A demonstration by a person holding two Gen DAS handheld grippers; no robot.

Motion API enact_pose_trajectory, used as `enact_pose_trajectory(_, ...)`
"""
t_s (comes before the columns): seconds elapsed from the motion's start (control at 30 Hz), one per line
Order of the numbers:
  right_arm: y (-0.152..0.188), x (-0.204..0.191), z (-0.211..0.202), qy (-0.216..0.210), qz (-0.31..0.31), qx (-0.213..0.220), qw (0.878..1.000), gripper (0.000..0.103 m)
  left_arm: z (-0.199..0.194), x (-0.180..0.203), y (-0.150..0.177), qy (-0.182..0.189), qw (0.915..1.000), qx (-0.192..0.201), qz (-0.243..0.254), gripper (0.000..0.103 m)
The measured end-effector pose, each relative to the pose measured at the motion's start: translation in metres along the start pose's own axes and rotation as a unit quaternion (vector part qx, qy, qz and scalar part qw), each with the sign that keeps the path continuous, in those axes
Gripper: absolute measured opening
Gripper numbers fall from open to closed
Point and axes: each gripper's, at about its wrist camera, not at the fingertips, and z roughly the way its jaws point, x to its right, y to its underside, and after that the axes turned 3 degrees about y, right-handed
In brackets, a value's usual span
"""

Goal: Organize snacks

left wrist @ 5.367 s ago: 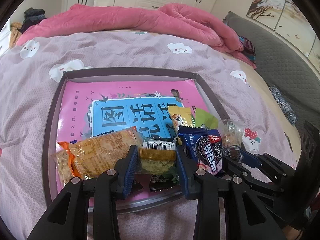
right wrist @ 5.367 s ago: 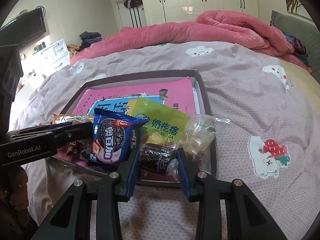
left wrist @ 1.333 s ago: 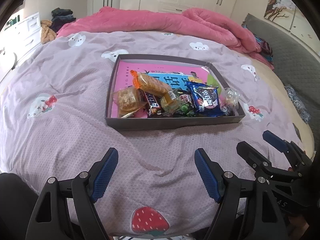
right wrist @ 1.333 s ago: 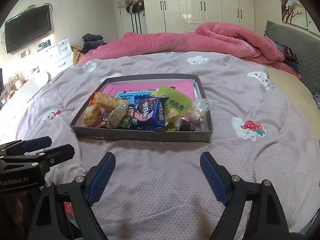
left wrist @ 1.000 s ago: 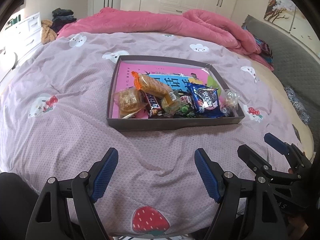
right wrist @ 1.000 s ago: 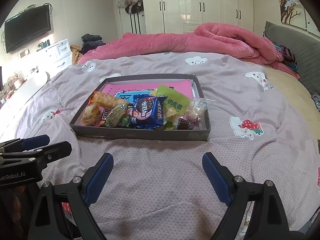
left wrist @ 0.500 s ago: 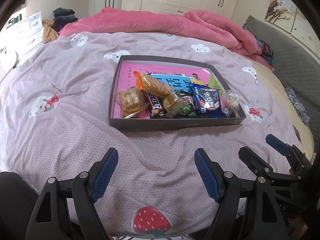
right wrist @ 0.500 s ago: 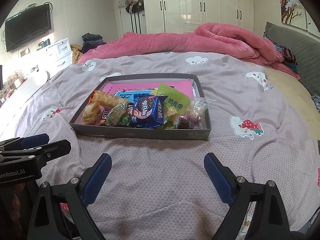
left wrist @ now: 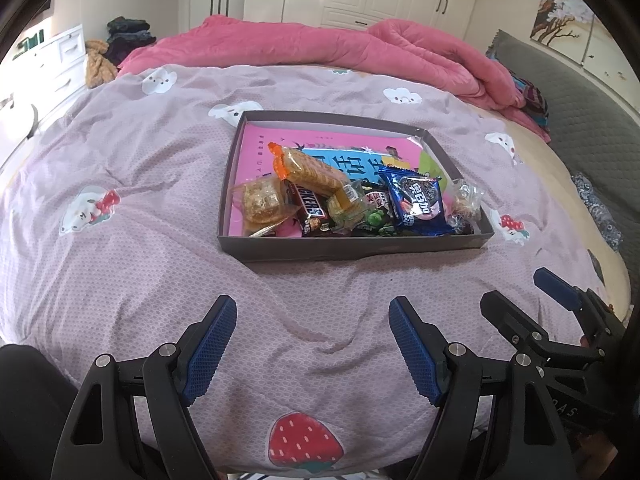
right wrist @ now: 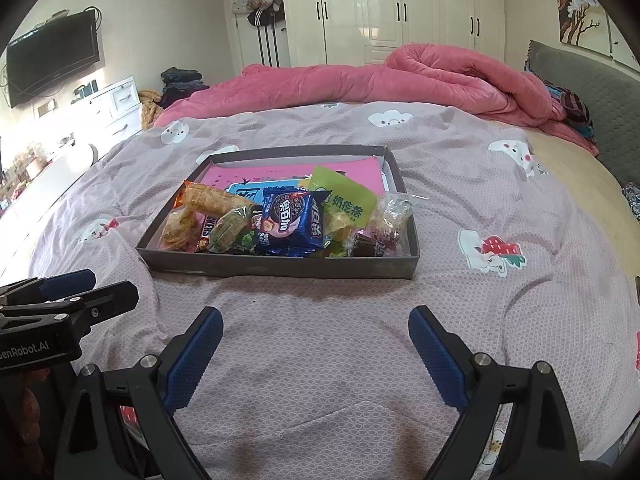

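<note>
A shallow grey tray (left wrist: 352, 249) (right wrist: 280, 267) with a pink lining sits on the bed and holds several snacks along its near side: an orange cracker pack (left wrist: 310, 170), a Snickers bar (left wrist: 310, 209), a blue Oreo pack (left wrist: 418, 205) (right wrist: 290, 220), a green pouch (right wrist: 346, 200) and clear-wrapped sweets (left wrist: 464, 200). My left gripper (left wrist: 312, 346) is open and empty, well short of the tray. My right gripper (right wrist: 316, 354) is open and empty too, also short of it.
The tray lies on a mauve patterned bedspread (left wrist: 120, 240). A rolled pink quilt (right wrist: 380, 80) lies along the far side. A grey headboard (right wrist: 592, 100) is at the right, white drawers (right wrist: 108, 108) and a TV (right wrist: 52, 60) at the left.
Both grippers let go of the snacks they held over the tray, opened wide and drew back. In the last second they barely moved.
</note>
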Motion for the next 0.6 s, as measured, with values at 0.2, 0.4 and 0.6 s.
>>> enact_pose_trajectory(0.2, -0.0001, 0.0001, -0.0006, 0.002, 0.001, -0.002, 1.000, 0.094, -0.0009, -0.0006, -0.0013, -0.002, 1.0000, 0.001, -0.001, 0.080)
enact_pose_trajectory(0.4, -0.0002, 0.0003, -0.0014, 0.003, 0.001, -0.002, 1.000, 0.094, -0.0015, -0.0008, -0.0019, -0.002, 1.0000, 0.002, -0.001, 0.080)
enact_pose_trajectory(0.6, -0.0004, 0.0008, -0.0011, 0.003, 0.001, -0.001, 1.000, 0.094, -0.0018, -0.0009, -0.0015, -0.003, 1.0000, 0.001, -0.001, 0.080)
